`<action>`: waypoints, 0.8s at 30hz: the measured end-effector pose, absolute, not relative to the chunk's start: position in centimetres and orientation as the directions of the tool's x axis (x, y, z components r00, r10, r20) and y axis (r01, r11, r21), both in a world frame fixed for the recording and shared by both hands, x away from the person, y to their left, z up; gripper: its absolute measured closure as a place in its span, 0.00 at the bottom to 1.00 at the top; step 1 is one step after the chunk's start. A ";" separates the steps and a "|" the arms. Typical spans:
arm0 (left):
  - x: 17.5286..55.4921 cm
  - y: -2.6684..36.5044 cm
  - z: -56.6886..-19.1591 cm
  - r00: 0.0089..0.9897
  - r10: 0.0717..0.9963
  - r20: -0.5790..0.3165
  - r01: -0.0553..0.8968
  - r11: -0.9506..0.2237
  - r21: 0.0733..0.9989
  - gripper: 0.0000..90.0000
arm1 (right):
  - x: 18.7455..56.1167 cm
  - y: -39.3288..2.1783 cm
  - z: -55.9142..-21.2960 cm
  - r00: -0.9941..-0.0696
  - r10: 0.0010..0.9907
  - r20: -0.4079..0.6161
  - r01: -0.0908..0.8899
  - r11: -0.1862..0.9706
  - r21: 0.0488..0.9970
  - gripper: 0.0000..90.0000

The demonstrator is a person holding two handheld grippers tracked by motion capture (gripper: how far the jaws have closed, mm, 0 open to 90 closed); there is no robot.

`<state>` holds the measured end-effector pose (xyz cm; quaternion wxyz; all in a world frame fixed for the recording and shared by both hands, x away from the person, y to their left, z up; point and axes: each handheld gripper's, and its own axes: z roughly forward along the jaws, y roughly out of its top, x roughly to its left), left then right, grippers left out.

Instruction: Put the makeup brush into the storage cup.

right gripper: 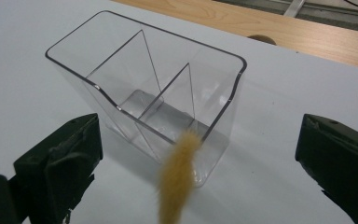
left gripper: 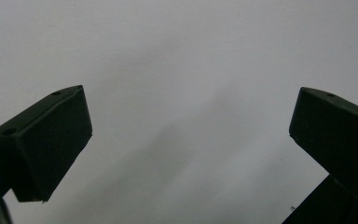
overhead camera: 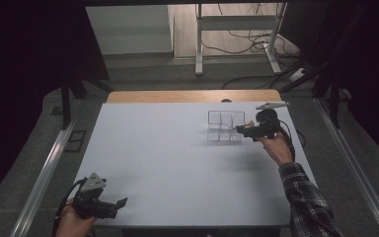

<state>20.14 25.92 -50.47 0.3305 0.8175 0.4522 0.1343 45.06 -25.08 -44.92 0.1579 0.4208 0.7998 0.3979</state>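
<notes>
A clear plastic organiser (overhead camera: 225, 126) stands upright on the white surface (overhead camera: 177, 163), towards its far right corner and a little in from the far edge. In the right gripper view the organiser (right gripper: 140, 79) shows thin inner walls that split it into compartments, a rim that dips lower on the near side, and nothing lying on its floor. A tan, fuzzy, stem-like thing (right gripper: 179, 179) rises from the bottom of that view between the two black jaws; its upper tip overlaps the near wall of the organiser, though whether it touches the wall or hangs in front of it cannot be told.

The right gripper (overhead camera: 244, 129) is held just beside the organiser's right side, pointing left at it, in a hand that comes out of a plaid sleeve (overhead camera: 308, 200). Its jaws stand wide apart in its own view (right gripper: 193, 161) and do not close on the fuzzy thing.

Beyond the white sheet a strip of wooden edge (overhead camera: 192, 96) runs along the far side.

The left gripper (overhead camera: 121, 203) sits at the near left corner of the surface, well apart from the organiser, pointing right. In its own view (left gripper: 189, 140) the jaws are spread wide over bare white surface with nothing between them
</notes>
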 end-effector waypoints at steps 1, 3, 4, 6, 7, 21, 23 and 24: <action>20.1 25.9 -50.5 0.556 0.828 -0.080 0.651 -0.373 0.662 0.00 | 45.0 -25.1 -44.9 -0.599 0.797 0.081 0.547 0.333 0.768 0.01; 20.2 25.9 -50.5 0.556 0.827 -0.081 0.651 -0.373 0.661 0.00 | 44.9 -25.0 -44.8 -0.604 0.793 0.083 0.545 0.334 0.769 0.01; 20.2 25.9 -50.5 0.556 0.827 -0.082 0.651 -0.373 0.661 0.00 | 44.8 -25.0 -44.8 -0.603 0.793 0.086 0.544 0.331 0.771 0.01; 20.2 25.9 -50.5 0.557 0.827 -0.083 0.652 -0.373 0.660 0.00 | 44.7 -25.0 -44.6 -0.604 0.792 0.089 0.544 0.328 0.772 0.01; 20.2 25.9 -50.5 0.557 0.827 -0.082 0.652 -0.373 0.660 0.00 | 44.6 -25.0 -44.6 -0.606 0.790 0.090 0.542 0.327 0.774 0.01; 20.2 25.8 -50.5 0.559 0.825 -0.081 0.652 -0.377 0.658 0.00 | 43.6 -25.0 -44.4 -0.614 0.784 0.091 0.543 0.335 0.770 0.01; 20.2 25.8 -50.5 0.559 0.825 -0.081 0.652 -0.377 0.658 0.00 | 43.5 -25.1 -44.5 -0.615 0.783 0.093 0.544 0.336 0.769 0.01; 20.2 25.8 -50.5 0.559 0.825 -0.081 0.652 -0.377 0.658 0.00 | 43.4 -25.1 -44.6 -0.616 0.782 0.094 0.545 0.337 0.768 0.01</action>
